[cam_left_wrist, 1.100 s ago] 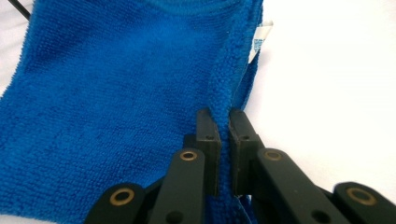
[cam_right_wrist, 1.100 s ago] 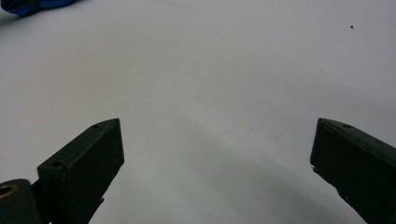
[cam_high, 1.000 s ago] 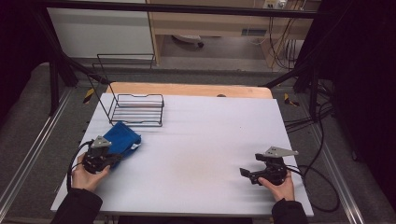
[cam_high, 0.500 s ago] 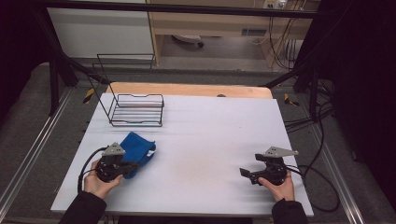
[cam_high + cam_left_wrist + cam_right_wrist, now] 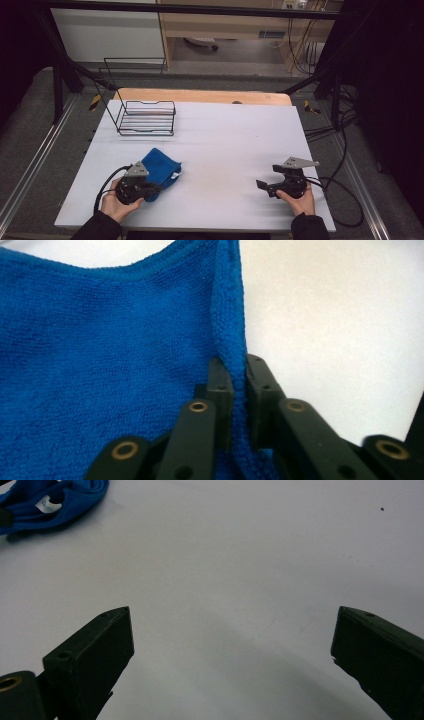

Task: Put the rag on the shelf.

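A blue cloth [image 5: 161, 167] lies crumpled on the white table [image 5: 235, 140] at the front left. My left gripper [image 5: 152, 189] lies low at the cloth's near edge, held in a hand. In the left gripper view its jaws [image 5: 240, 367] pinch a raised fold of the cloth's hem [image 5: 100, 340]; they have just been opening a little, and the fold is still squeezed between the pads. My right gripper [image 5: 260, 186] rests at the front right, open wide [image 5: 232, 625] over bare table. The cloth [image 5: 60, 500] and its white label show far off in the right gripper view.
A black wire basket [image 5: 147, 117] stands at the back left of the table. A wooden strip [image 5: 200, 96] runs along the far edge. Cables [image 5: 340, 195] trail off the right side, beyond the right hand.
My left hand has slid to the right along the front of the table, dragging the blue cloth with it. The right hand has not moved.
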Demonstrator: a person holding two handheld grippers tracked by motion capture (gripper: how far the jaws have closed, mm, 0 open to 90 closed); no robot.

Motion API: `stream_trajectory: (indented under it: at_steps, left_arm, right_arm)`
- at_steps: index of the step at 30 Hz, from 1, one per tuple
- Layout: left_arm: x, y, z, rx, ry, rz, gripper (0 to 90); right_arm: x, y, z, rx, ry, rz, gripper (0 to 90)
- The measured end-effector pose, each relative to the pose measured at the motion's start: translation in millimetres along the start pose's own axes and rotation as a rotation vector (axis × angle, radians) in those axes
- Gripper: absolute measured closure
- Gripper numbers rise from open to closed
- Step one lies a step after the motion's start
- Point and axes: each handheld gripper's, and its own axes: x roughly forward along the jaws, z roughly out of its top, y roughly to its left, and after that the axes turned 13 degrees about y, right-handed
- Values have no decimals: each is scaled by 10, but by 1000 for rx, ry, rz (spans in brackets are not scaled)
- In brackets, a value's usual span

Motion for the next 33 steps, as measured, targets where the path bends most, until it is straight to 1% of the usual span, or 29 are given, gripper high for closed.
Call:
stream_trajectory:
  at_steps: [1,2,3,5,6,7,9,10,12,13,15,17,19,20,22,24,25,26,27,28,29,30,31,33]
  left_arm:
    - [-17,-1,3,-3,-5,-1,735]
    - [-42,-5,4,-1,-19,2,689]
    - [-72,-9,8,0,-29,8,629]
    - [-137,-4,12,-5,-54,17,531]
    - [-169,8,15,-9,-66,23,486]
    - [-199,28,17,-17,-78,34,442]
    - [-252,88,13,-35,-96,48,358]
    - [-272,127,5,-49,-102,59,319]
    - [-306,217,-22,-84,-108,80,262]
    - [-321,264,-39,-100,-109,93,241]
    - [-349,345,-76,-136,-111,118,204]
    - [-377,422,-116,-161,-116,126,174]
    - [-391,486,-154,-187,-124,134,148]
    - [-393,514,-170,-196,-127,134,140]
    - [-397,561,-193,-210,-127,149,123]
    - [-399,583,-202,-217,-128,152,118]
    - [-401,616,-220,-227,-135,156,120]
    - [-404,629,-227,-226,-130,162,124]
    - [-400,640,-233,-226,-128,172,134]
    - [-396,652,-241,-228,-120,182,156]
    - [-396,652,-241,-228,-120,182,193]
    - [-382,679,-265,-236,-95,207,251]
    - [-373,697,-280,-245,-80,214,309]
    - [-348,734,-314,-260,-44,230,375]
  right_arm:
    - [3,13,12,4,2,3,41]
    - [9,19,29,-6,0,5,45]
    - [18,37,51,-1,-5,8,47]
    - [44,70,115,-11,-15,15,51]
    - [60,98,155,-8,-19,18,52]
    - [80,119,200,-17,-26,23,54]
    - [126,184,302,-17,-29,33,61]
    - [152,218,359,-25,-25,38,64]
    - [218,306,484,-43,-19,41,77]
    - [256,353,554,-49,-8,46,83]
    - [361,456,703,-51,-5,74,107]
    - [489,569,864,-66,-2,96,134]
    - [637,699,1030,-94,5,102,148]
    - [713,767,1112,-115,15,106,151]
    - [870,913,1264,-147,36,108,168]
    - [1026,1048,1395,-180,51,119,227]
    - [1106,1108,1454,-197,63,123,241]
    - [1188,1160,1507,-207,76,129,256]
    - [1272,1205,1553,-219,91,133,294]
    - [1356,1247,1589,-221,108,139,318]
    - [1439,1280,1620,-230,121,145,334]
    - [1514,1308,1640,-233,135,150,362]
    - [1582,1328,1656,-240,144,155,380]
    - [1689,1370,1666,-242,150,179,438]
